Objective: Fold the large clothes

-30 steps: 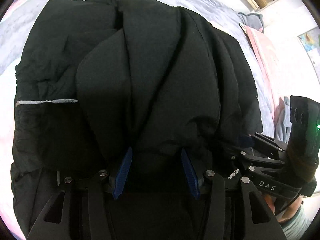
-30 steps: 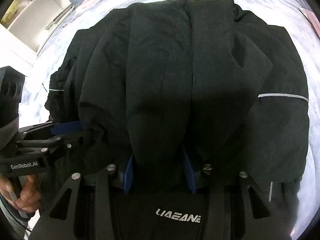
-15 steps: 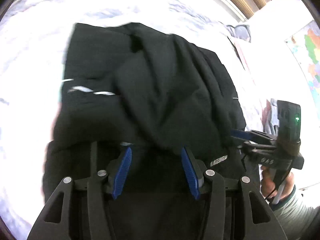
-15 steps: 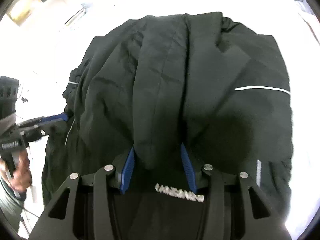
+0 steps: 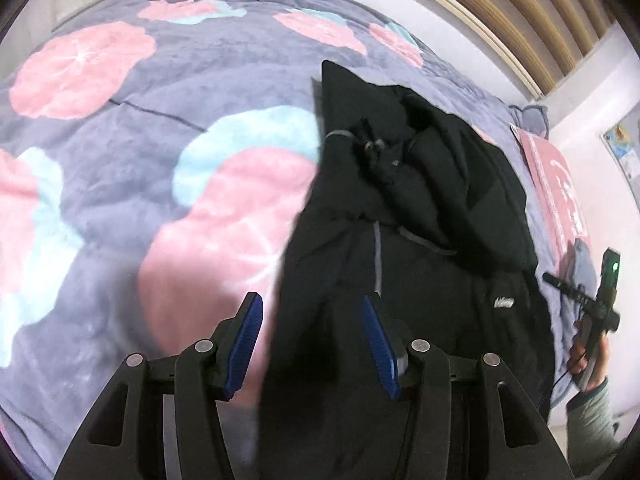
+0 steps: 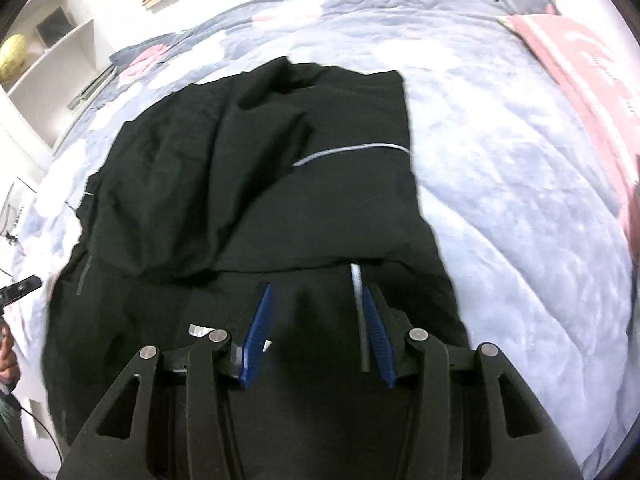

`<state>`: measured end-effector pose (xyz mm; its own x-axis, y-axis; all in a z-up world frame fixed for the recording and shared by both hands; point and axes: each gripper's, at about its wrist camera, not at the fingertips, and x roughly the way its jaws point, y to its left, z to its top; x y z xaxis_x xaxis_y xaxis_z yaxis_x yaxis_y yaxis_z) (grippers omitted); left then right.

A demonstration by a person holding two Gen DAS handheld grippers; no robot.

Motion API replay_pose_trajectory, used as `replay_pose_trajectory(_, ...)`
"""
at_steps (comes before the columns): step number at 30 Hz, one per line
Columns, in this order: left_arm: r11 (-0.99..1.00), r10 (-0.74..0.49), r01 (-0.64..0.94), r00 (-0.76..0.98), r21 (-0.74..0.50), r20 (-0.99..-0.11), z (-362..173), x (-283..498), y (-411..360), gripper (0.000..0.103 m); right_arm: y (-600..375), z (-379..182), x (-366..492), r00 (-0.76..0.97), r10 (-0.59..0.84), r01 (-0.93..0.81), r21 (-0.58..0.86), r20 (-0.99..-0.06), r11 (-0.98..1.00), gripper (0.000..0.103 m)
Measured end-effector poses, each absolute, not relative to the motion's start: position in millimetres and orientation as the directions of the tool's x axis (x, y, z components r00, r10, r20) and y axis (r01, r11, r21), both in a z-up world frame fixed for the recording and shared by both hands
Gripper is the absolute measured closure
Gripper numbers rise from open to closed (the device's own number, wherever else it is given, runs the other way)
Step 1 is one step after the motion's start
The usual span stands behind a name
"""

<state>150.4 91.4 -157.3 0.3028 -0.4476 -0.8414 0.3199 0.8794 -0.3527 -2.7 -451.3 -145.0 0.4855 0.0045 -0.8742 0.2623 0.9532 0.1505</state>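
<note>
Black jacket [image 6: 256,184] on bedspread [image 5: 120,128] — both jaws apart

Right gripper [image 6: 316,320]: jaws spread apart, nothing clamped, held just above the garment.
Black jacket [image 6: 248,184]: laid rumpled on the bed, grey stripe visible.
Blanket [image 6: 500,168]: spread under the jacket.
Shelf [image 6: 52,44]: seen upper left.
</note>
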Motion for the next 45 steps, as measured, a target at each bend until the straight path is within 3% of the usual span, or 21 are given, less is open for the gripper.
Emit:
replay_pose_trajectory(4, 0.888, -0.415, 0.336, 0.295, -0.313, -0.861, -182, 135, 103, 0.05, -445, -155, -21, 0.503, -0.05, 0.258, 0.094, -0.863, 0.962, 0.053)
replay_pose_trajectory(7, 0.866, -0.463, 0.348, 0.285, -0.359, -0.839, -197, 116, 108, 0.05, -442, -162, -41, 0.51, -0.074, 0.265, 0.075, -0.857, 0.961, 0.053)
replay_pose_trajectory(15, 0.838, -0.51, 0.406, 0.349, -0.364, -0.786, -191, 74, 115, 0.05, -453, -151, -121, 0.562, -0.141, 0.37, 0.096, -0.815, 0.924, 0.053)
replay_pose_trajectory(21, 0.851, -0.487, 0.387, 0.326, -0.355, -0.81, -196, 65, 124, 0.05, -468, -153, -163, 0.551, -0.069, 0.425, 0.209, -0.831, 0.881, 0.051)
replay_pose_trajectory(27, 0.84, -0.5, 0.381, 0.271, -0.386, -0.822, -205, 55, 120, 0.051, -471, -185, -182, 0.475, -0.038, 0.474, 0.219, -0.879, 0.853, 0.052)
replay_pose_trajectory(28, 0.838, -0.5, 0.391, 0.271, -0.381, -0.822, -204, 53, 118, 0.052, -468, -188, -183, 0.472, -0.022, 0.466, 0.229, -0.881, 0.855, 0.054)
replay_pose_trajectory(30, 0.827, -0.516, 0.404, 0.27, -0.391, -0.813, -200, 47, 117, 0.052, -455, -188, -184, 0.477, -0.005, 0.431, 0.229, -0.879, 0.873, 0.069)
replay_pose_trajectory(32, 0.8, -0.566, 0.4, 0.257, -0.447, -0.783, -197, 44, 121, 0.052, -441, -181, -186, 0.477, -0.026, 0.404, 0.193, -0.879, 0.894, 0.073)
replay_pose_trajectory(34, 0.707, -0.69, 0.401, 0.207, -0.583, -0.694, -192, 38, 128, 0.052, -432, -172, -191, 0.506, 0.004, 0.377, 0.226, -0.862, 0.898, 0.073)
replay_pose_trajectory(36, 0.673, -0.726, 0.404, 0.205, -0.619, -0.656, -189, 32, 131, 0.052, -430, -166, -198, 0.541, 0.065, 0.351, 0.295, -0.838, 0.889, 0.073)
replay_pose_trajectory(39, 0.684, -0.715, 0.396, 0.196, -0.613, -0.671, -195, 23, 131, 0.052, -427, -174, -206, 0.54, 0.153, 0.335, 0.378, -0.828, 0.863, 0.073)
replay_pose_trajectory(45, 0.698, -0.688, 0.391, 0.138, -0.6, -0.712, -219, -14, 134, 0.052, -404, -194, -230, 0.472, 0.161, 0.322, 0.339, -0.867, 0.884, 0.07)
